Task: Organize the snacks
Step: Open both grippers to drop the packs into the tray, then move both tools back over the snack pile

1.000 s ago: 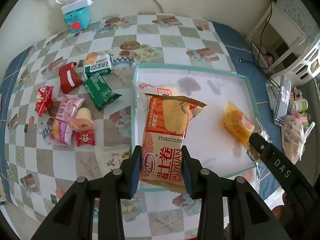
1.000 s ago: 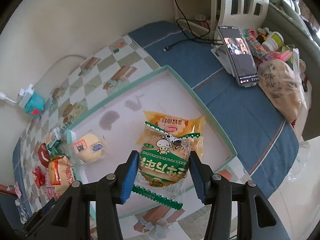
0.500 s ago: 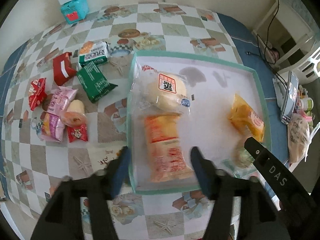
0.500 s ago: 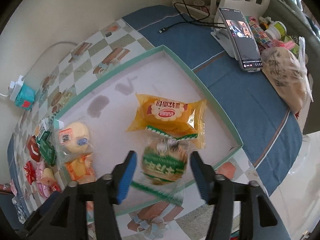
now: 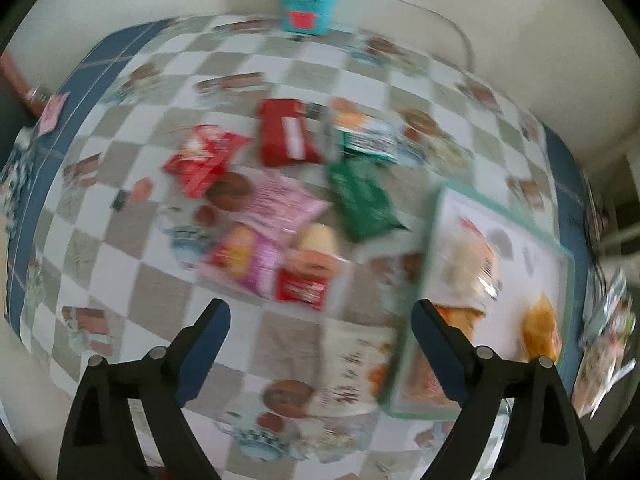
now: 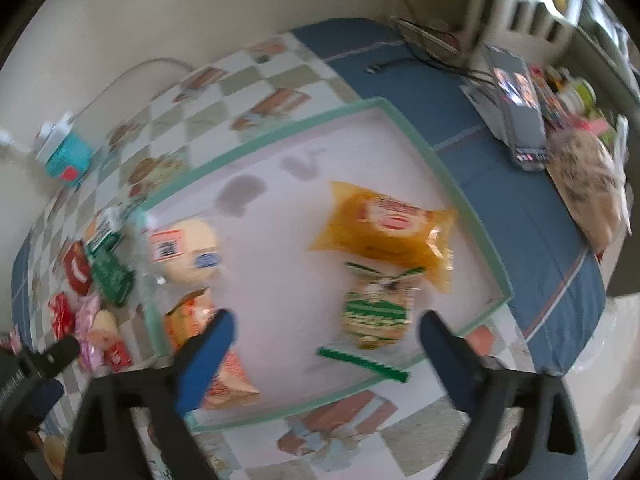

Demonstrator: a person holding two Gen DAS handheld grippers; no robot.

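Left tool (image 5: pixel 320 344) swung off tray (image 5: pixel 436 216), loose snacks (image 5: pixel 280 208) ahead

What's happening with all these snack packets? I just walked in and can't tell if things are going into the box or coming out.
Someone with two handheld grippers is sorting snacks into the shallow green-rimmed tray. Four packets lie in it, including the yellow packet and green-striped packet. Both the left gripper and right gripper are open and empty. The left one faces the loose pile on the checkered tablecloth.
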